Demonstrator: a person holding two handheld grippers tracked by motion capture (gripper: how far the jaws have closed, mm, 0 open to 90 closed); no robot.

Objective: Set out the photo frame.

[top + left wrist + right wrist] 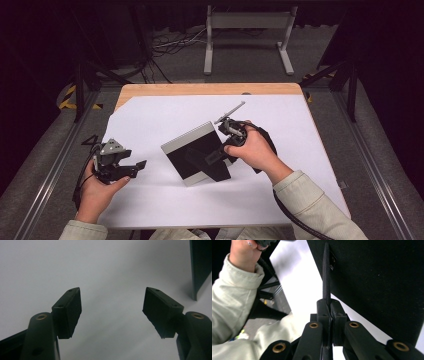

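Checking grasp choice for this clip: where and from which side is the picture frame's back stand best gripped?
Grip the thin black stand by its free lower edge, coming from behind the frame. It juts edge-on from the black backing, so flat pads fit either face, as the right claw shows, shut on it.

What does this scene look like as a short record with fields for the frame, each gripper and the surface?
item: picture frame, back side up, tilted on its stand
stand: thin black flap, hinged to the frame's back
right gripper: shut on the stand's edge
left gripper: open, nothing between the pads, apart from the frame
surface: white sheet on a wooden table
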